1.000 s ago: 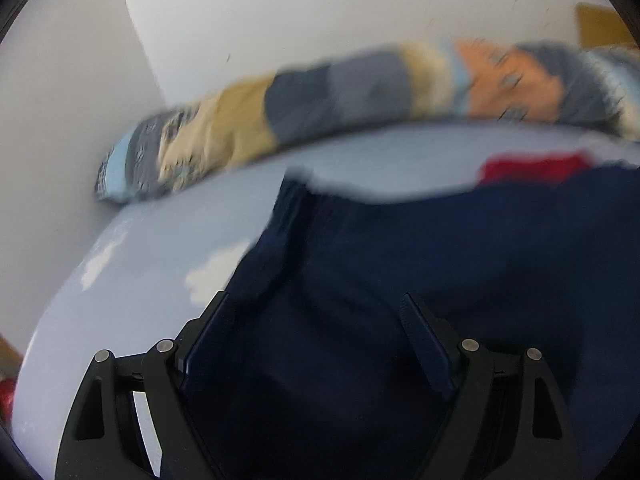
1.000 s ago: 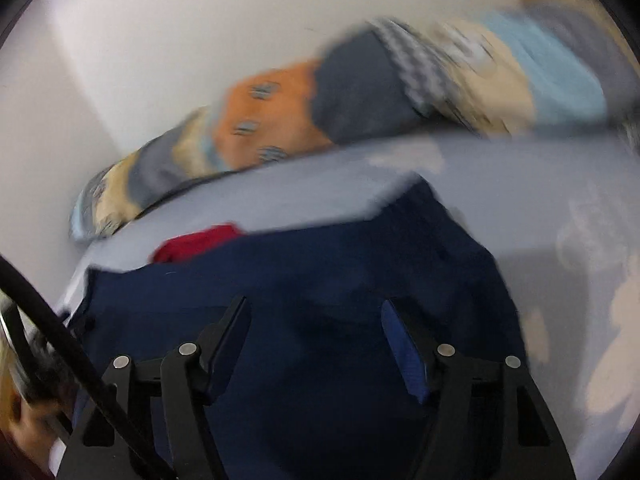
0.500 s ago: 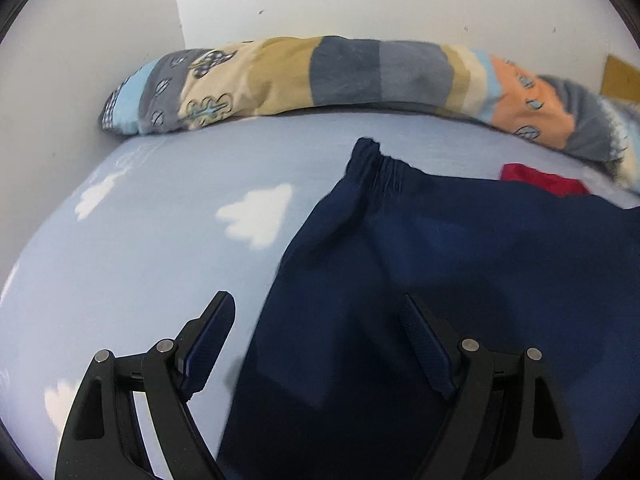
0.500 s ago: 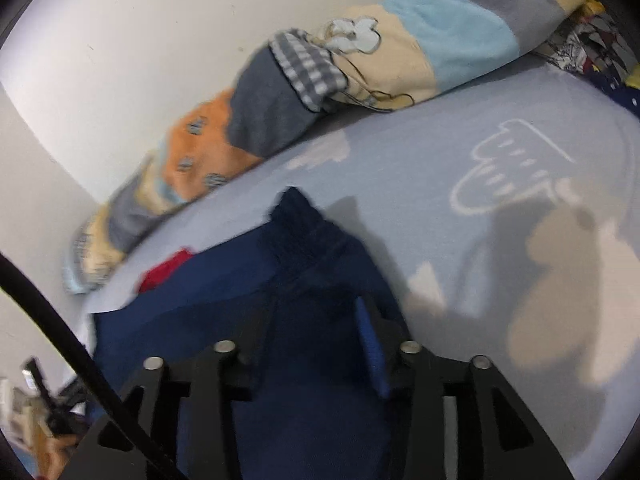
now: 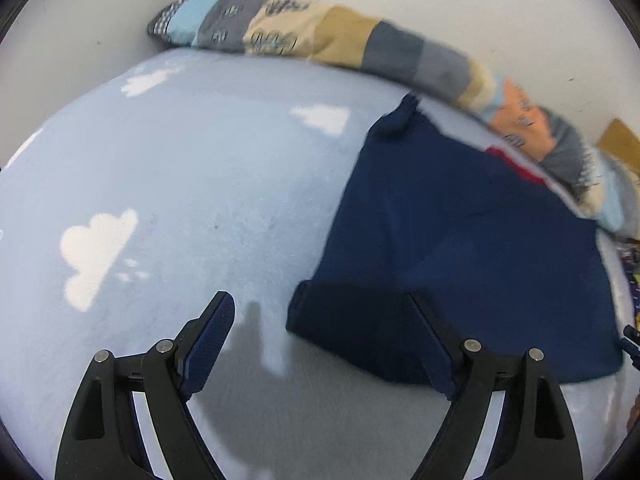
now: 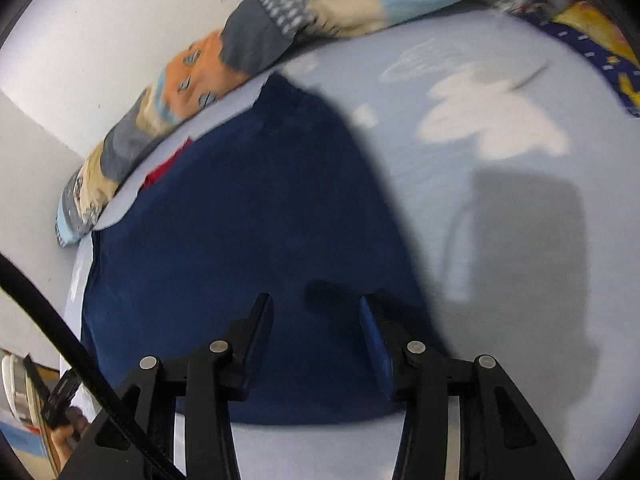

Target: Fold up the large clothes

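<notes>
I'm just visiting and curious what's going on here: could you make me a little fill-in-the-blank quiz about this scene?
1. The garment on the bed is dark ____.
2. The sheet is printed with white ____.
3. Along the wall lies a patchwork ____.
4. The left gripper holds ____.

Answers: blue; clouds; pillow; nothing

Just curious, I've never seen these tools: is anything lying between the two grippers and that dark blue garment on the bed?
Nothing visible. The left gripper and right gripper hang open above the navy garment; only the bare cloud-print sheet surrounds it.
</notes>
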Demonstrator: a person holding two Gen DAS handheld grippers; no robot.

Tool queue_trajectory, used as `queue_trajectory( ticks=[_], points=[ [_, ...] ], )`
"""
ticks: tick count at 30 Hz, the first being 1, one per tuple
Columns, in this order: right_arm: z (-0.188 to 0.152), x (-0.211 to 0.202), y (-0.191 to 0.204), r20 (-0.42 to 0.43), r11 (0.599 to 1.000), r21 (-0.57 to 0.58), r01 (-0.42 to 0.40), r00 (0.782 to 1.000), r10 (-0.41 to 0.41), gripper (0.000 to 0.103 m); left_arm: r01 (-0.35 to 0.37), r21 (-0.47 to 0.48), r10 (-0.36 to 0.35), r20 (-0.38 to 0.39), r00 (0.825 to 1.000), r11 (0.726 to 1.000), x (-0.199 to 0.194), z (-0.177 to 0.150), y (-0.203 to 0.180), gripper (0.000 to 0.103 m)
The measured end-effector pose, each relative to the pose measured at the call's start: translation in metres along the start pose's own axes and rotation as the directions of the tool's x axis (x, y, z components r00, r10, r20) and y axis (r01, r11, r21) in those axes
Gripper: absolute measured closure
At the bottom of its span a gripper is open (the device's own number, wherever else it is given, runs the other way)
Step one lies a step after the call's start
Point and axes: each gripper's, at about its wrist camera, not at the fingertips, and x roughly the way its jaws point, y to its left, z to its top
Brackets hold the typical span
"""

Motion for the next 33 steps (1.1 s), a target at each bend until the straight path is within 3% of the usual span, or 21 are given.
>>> queue_trajectory(
  ticks=[2, 4, 7, 9, 11, 16, 21, 27, 28, 29, 30, 31, 33],
  points=[
    [-0.005, -0.030, -0.007, 0.058, 1.000, 0.016, -0.003, 0.998, 0.002, 0.037, 0.029, -0.015, -0.029, -0.008, 1.000, 0.999, -0.012, -0.005, 0.000, 0.018],
    [-0.015, -0.051, -0.020, 0.086, 0.996, 0.083, -0.036, 0.996, 0.029, 0.030, 0.058, -0.061, -0.061, -0.044, 0.997, 0.996, -0.018, -0.012, 0.000, 0.018],
    [-0.035, -0.057, -0.049, 0.044, 0.964, 0.246, -0.102, 0.995, 0.094, 0.030, 0.040, -0.115, -0.051, -0.093, 0.994, 0.993, -0.020, -0.020, -0.003, 0.018],
    [-0.046, -0.056, -0.066, 0.026, 0.914, 0.370, -0.164, 0.986, 0.166, 0.030, 0.025, -0.175, -0.047, -0.122, 0.991, 0.984, -0.021, -0.027, -0.002, 0.018],
    [-0.055, -0.054, -0.077, 0.028, 0.869, 0.448, -0.210, 0.975, 0.221, 0.030, 0.053, -0.260, -0.096, -0.155, 0.983, 0.964, -0.015, -0.034, 0.003, 0.018],
    [-0.060, -0.041, -0.069, 0.007, 0.876, 0.441, -0.194, 0.977, 0.213, 0.030, 0.126, -0.398, -0.213, -0.183, 0.960, 0.909, 0.003, -0.047, 0.015, 0.020],
    [-0.057, -0.014, -0.066, 0.011, 0.855, 0.472, -0.214, 0.972, 0.237, 0.030, 0.167, -0.428, -0.239, -0.119, 0.964, 0.888, 0.019, -0.038, 0.021, 0.030],
    [-0.043, 0.005, -0.054, 0.092, 0.849, 0.451, -0.275, 0.960, 0.263, 0.034, 0.230, -0.488, -0.277, -0.026, 0.960, 0.842, 0.046, -0.017, 0.022, 0.030],
    [-0.040, 0.008, -0.052, 0.107, 0.849, 0.444, -0.288, 0.957, 0.269, 0.040, 0.246, -0.490, -0.288, -0.010, 0.958, 0.836, 0.049, -0.014, 0.021, 0.031],
    [-0.036, 0.012, -0.049, 0.114, 0.850, 0.434, -0.300, 0.954, 0.279, 0.055, 0.249, -0.483, -0.279, 0.009, 0.960, 0.840, 0.052, -0.011, 0.018, 0.044],
    [-0.032, 0.018, -0.045, 0.103, 0.853, 0.418, -0.313, 0.949, 0.298, 0.064, 0.230, -0.471, -0.256, 0.009, 0.967, 0.851, 0.056, -0.008, 0.014, 0.071],
    [-0.028, 0.024, -0.041, 0.078, 0.863, 0.403, -0.305, 0.951, 0.299, 0.082, 0.204, -0.454, -0.230, -0.002, 0.973, 0.867, 0.059, -0.007, 0.011, 0.076],
    [-0.023, 0.026, -0.032, 0.059, 0.893, 0.357, -0.273, 0.961, 0.270, 0.089, 0.208, -0.429, -0.225, 0.013, 0.974, 0.879, 0.058, -0.006, 0.006, 0.086]
  ],
)
